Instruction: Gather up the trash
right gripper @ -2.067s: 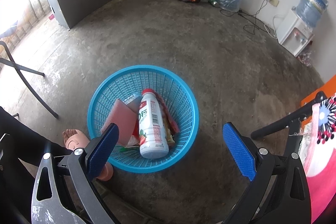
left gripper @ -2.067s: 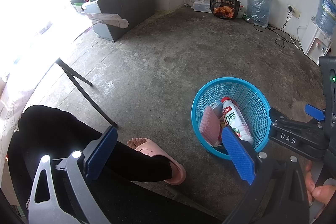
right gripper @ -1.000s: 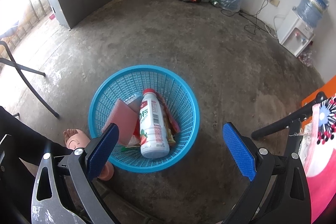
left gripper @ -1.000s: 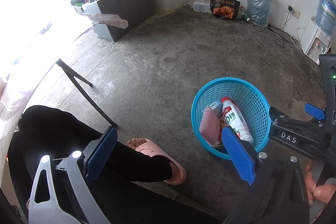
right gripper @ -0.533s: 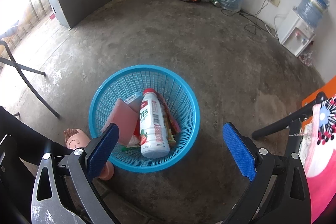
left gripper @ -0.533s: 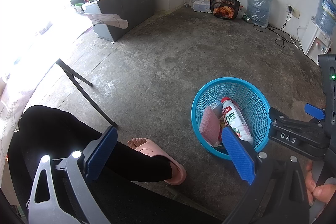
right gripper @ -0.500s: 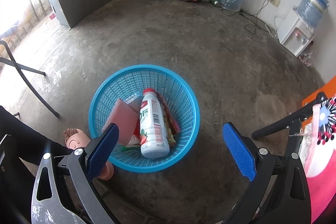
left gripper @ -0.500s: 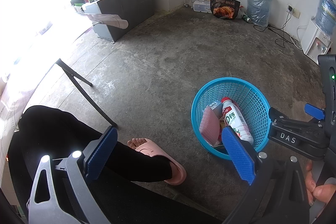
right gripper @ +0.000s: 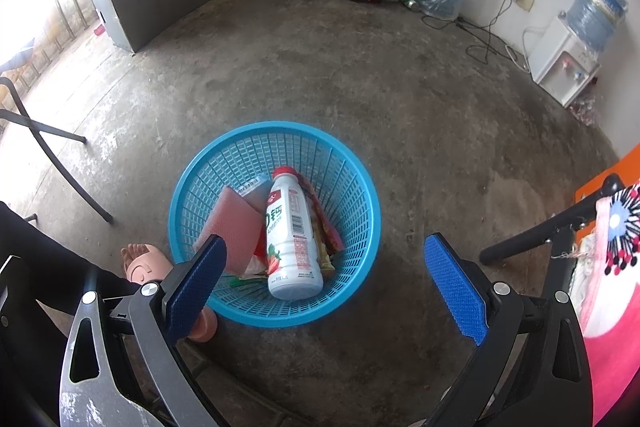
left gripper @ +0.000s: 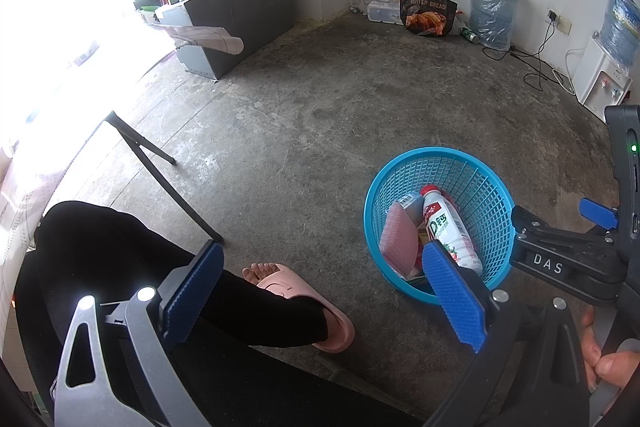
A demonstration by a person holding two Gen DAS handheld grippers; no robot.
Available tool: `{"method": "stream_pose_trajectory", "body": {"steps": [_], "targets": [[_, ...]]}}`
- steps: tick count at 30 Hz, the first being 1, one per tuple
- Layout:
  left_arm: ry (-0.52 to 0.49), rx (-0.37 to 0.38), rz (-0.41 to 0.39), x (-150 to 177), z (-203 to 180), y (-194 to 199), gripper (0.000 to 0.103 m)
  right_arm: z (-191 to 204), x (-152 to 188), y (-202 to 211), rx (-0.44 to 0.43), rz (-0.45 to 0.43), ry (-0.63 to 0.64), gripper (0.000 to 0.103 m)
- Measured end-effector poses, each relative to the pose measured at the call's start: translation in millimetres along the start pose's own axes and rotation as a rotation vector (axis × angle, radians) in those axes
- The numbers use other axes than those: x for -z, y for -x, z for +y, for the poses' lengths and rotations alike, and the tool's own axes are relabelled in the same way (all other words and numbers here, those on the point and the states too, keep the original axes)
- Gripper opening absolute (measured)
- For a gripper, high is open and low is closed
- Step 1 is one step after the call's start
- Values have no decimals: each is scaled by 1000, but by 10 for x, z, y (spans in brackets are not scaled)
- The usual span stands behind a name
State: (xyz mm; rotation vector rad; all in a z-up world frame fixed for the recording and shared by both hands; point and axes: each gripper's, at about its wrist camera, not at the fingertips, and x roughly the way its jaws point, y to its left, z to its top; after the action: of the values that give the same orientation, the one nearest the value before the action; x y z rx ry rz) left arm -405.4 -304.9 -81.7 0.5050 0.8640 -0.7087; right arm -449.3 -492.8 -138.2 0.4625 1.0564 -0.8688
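Observation:
A blue plastic basket (right gripper: 352, 171) stands on the concrete floor, also in the left wrist view (left gripper: 492, 195). Inside lie a white drink bottle with a red cap (right gripper: 292, 239), a pink sponge-like pad (right gripper: 236, 227) and some wrappers (right gripper: 324, 227). My right gripper (right gripper: 324, 275) is open and empty, held above the basket's near side. My left gripper (left gripper: 324, 291) is open and empty, held above the person's leg, left of the basket. The right gripper's body (left gripper: 568, 259) shows at the right of the left wrist view.
The person's leg and pink slipper (left gripper: 312, 303) are left of the basket. A black table leg (left gripper: 160, 171) stands further left. A grey cabinet (left gripper: 236, 15), a bread bag (left gripper: 428, 15), water jugs (left gripper: 492, 7), a dispenser (left gripper: 600, 83) and cables line the walls. A pink cloth (right gripper: 612, 291) hangs at right.

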Motion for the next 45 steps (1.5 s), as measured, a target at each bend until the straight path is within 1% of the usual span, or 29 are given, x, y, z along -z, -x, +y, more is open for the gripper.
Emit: {"method": "stream_pose_trajectory", "body": {"steps": [4, 9, 14, 30, 45], "targets": [[-2, 3, 3, 3, -17, 1, 98, -4, 1, -4, -1, 3, 0, 95], [-5, 5, 1, 8, -42, 12, 98, 21, 11, 23, 4, -19, 14, 95], [3, 16, 5, 2, -22, 11, 98, 20, 14, 6, 4, -4, 7, 95], [5, 38, 15, -6, 61, -10, 98, 20, -3, 0, 5, -6, 10, 95], [-10, 33, 13, 14, 4, -26, 98, 18, -5, 0, 4, -8, 8, 95]]}}
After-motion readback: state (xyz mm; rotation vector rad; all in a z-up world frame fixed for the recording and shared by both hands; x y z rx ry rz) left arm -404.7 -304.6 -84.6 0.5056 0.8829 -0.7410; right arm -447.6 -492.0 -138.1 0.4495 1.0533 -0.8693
